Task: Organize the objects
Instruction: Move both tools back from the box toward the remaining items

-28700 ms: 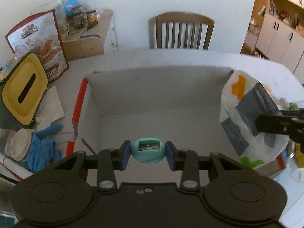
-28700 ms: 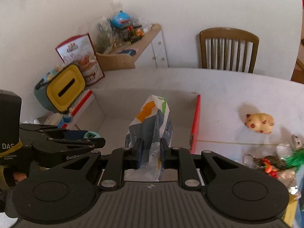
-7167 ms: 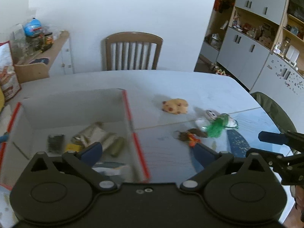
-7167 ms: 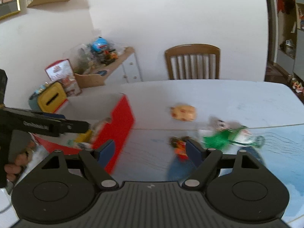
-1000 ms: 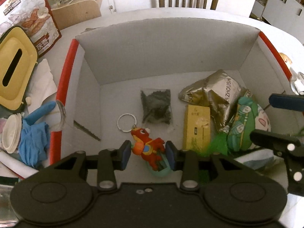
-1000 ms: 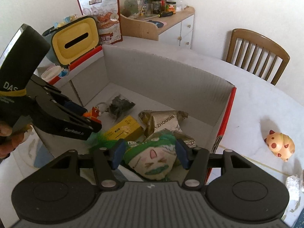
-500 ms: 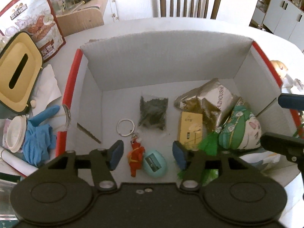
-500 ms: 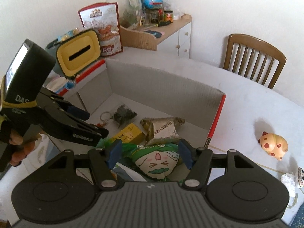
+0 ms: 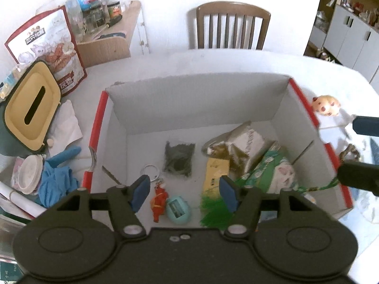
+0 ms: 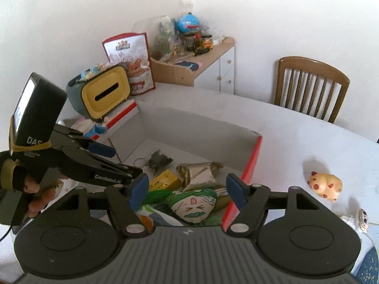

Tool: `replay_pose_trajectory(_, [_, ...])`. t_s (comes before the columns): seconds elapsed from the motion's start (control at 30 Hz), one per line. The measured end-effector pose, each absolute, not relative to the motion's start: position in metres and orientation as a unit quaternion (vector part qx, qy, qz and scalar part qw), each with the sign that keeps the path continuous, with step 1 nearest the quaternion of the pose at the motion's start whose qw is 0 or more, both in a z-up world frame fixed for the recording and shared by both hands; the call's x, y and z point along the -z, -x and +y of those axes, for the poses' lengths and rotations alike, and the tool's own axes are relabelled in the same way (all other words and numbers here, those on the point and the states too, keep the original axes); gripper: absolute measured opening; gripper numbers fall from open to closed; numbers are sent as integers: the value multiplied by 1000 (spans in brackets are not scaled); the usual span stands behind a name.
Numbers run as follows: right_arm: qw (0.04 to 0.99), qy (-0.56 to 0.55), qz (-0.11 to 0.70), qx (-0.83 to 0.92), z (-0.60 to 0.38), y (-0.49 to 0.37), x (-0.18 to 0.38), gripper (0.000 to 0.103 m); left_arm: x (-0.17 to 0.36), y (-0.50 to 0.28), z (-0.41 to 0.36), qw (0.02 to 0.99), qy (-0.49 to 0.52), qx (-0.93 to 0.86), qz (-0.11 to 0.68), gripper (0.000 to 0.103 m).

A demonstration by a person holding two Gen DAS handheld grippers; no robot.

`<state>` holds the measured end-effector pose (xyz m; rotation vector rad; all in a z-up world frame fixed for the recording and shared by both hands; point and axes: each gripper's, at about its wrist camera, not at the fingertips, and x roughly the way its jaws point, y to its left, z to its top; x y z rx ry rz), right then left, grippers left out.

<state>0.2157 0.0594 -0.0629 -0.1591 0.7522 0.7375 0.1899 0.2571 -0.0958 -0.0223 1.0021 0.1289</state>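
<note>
A white cardboard box with red edges sits on the table and holds several items. On its floor lie a red dragon keychain, a teal sharpener, a dark bag, a yellow packet, a foil pouch and a green plush. My left gripper hovers open above the keychain, holding nothing. My right gripper is open above the green plush at the box's near right corner. A tan spotted toy lies on the table right of the box.
A yellow-lidded tissue box, a snack bag, blue gloves and a cup crowd the table left of the box. A wooden chair stands behind the table. Small items lie right of the box.
My left gripper opened and let the red keychain drop onto the box floor, then rose. My right gripper opened off the green plush and pulled back and up.
</note>
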Motion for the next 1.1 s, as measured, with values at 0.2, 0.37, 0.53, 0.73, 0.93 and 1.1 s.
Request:
replay_pose_trajectory(0.2, [867, 65, 353, -345, 37, -211, 53, 73, 77, -182, 240, 887, 14, -53, 458, 73])
replay_pose_trajectory(0.37, [870, 51, 349, -343, 18, -206, 45, 74, 63, -178, 223, 896, 19, -37, 443, 76])
replay_pose_trajectory(0.53, [876, 38, 346, -335, -8, -198, 39, 75, 52, -174, 202, 902, 24, -18, 431, 78])
replay_pose_trajectory(0.73, [883, 13, 341, -321, -42, -194, 34, 79, 44, -173, 172, 906, 17, 5, 423, 84])
replay_pose_trajectory(0.93, [893, -12, 342, -293, -79, -197, 36, 82, 42, -174, 146, 907, 13, 23, 420, 89])
replay_pose_trajectory(1.1, [898, -22, 347, -269, -106, -202, 41, 83, 44, -178, 128, 905, 14, 34, 423, 93])
